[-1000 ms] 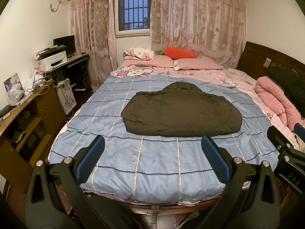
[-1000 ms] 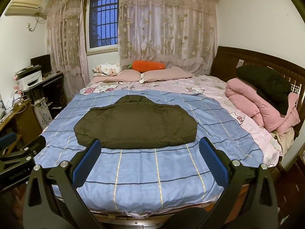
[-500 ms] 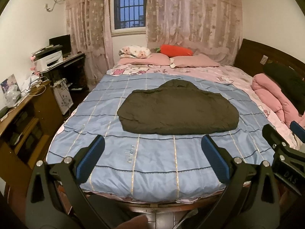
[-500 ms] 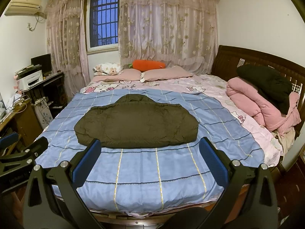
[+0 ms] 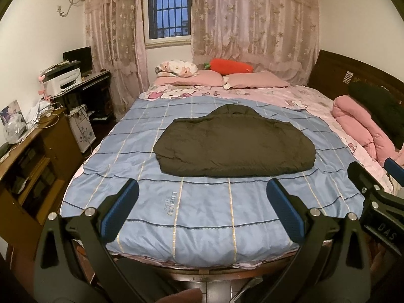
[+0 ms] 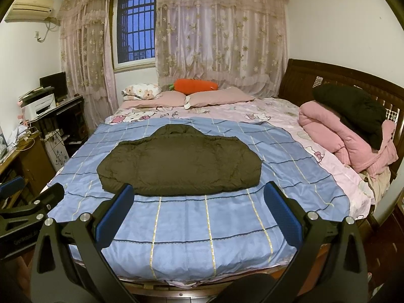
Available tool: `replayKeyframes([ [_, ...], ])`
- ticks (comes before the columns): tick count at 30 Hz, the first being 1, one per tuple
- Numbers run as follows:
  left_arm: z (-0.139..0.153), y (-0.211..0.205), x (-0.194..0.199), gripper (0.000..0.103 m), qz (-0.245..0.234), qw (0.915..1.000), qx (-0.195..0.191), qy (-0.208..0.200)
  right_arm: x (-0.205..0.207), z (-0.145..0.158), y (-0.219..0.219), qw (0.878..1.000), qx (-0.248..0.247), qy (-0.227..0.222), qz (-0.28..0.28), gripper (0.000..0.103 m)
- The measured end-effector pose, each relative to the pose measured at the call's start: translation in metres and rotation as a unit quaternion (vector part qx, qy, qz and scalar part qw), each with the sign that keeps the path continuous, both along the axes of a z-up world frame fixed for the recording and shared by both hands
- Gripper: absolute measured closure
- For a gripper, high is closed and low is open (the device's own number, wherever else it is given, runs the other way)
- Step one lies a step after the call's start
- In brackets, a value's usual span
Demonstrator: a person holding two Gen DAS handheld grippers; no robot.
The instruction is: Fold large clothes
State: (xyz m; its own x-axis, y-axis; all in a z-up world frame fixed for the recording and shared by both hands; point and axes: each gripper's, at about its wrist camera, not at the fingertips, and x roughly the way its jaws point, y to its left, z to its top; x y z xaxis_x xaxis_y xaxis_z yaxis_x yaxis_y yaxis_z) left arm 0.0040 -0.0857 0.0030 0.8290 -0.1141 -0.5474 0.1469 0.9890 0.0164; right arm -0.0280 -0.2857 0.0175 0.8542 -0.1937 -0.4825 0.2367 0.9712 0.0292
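A dark olive padded jacket (image 5: 232,144) lies folded flat in the middle of the blue checked bedspread (image 5: 202,209), hood toward the pillows; it also shows in the right wrist view (image 6: 179,161). My left gripper (image 5: 202,202) is open and empty, held above the foot of the bed, short of the jacket. My right gripper (image 6: 199,202) is open and empty, also over the foot of the bed, its fingertips near the jacket's front hem in the image. Each gripper shows at the edge of the other's view.
Pink pillows (image 5: 255,79) and an orange plush (image 5: 229,66) lie at the head. A rolled pink quilt (image 6: 348,141) with a black garment (image 6: 353,108) sits at the bed's right side. A wooden cabinet (image 5: 32,161) and desk with printer (image 5: 65,80) stand left.
Both grippers have drawn slightly back and up from the bed, so the jacket looks a little farther off. The jacket has not moved. Both stay open.
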Motion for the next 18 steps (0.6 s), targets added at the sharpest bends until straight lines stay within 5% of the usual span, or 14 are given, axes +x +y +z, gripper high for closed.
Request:
replayKeyframes([
  [18, -0.0023, -0.0013, 0.0, 0.002, -0.003, 1.0, -0.003, 0.006, 0.0016, -0.0038, -0.0018, 1.0, 0.003, 0.001, -0.003, 0.001],
])
